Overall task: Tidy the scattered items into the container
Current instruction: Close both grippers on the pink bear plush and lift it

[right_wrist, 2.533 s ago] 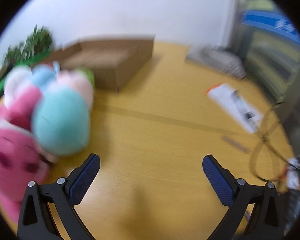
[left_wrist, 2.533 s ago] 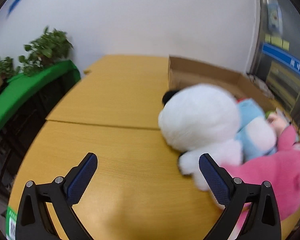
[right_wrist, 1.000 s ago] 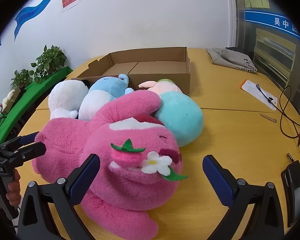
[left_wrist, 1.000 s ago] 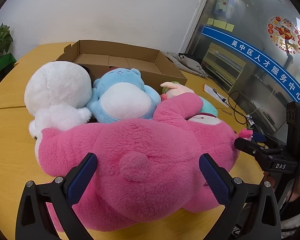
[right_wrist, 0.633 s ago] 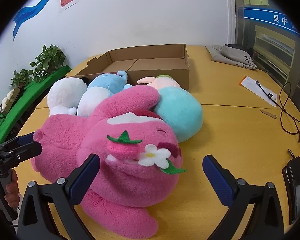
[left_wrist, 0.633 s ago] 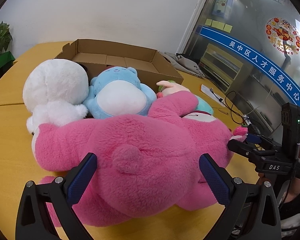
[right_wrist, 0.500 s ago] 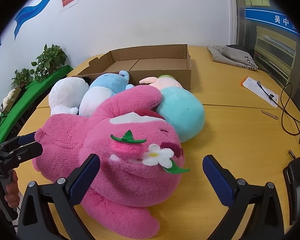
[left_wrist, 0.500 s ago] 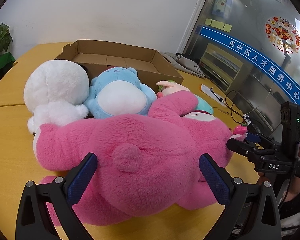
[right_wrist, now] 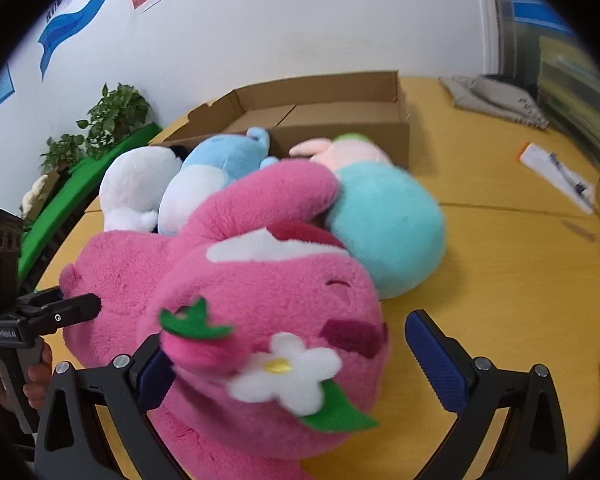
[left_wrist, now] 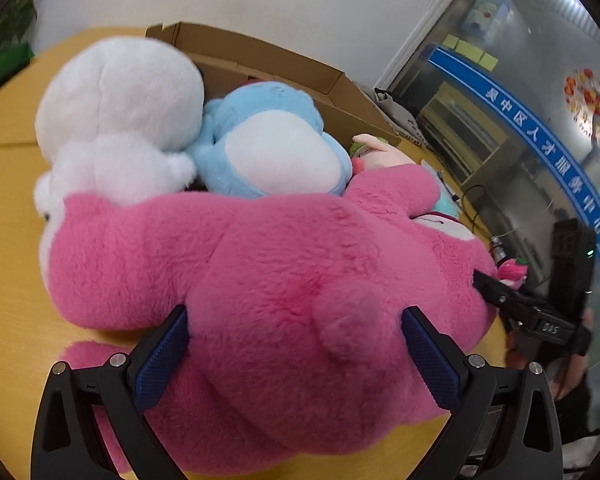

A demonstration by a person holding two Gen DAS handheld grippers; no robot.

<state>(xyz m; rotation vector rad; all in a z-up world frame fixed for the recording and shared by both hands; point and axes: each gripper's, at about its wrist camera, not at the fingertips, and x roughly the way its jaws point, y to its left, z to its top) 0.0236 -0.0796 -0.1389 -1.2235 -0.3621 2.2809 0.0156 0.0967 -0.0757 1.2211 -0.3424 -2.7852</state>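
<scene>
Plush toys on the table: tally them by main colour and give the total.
Pink: 1, the big pink bear
White: 1, the white toy
Blue: 1, the blue toy
Teal: 1, the teal toy
Total: 4, all outside the cardboard box

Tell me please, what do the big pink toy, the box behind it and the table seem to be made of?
The big pink toy looks like soft plush fabric: long fuzzy pile, rounded stuffed shape. The box appears to be plain brown corrugated cardboard, matte, with folded flaps. The table has a smooth yellow wood-grain surface with a slight sheen; whether it is solid wood or laminate, I cannot tell.
</scene>
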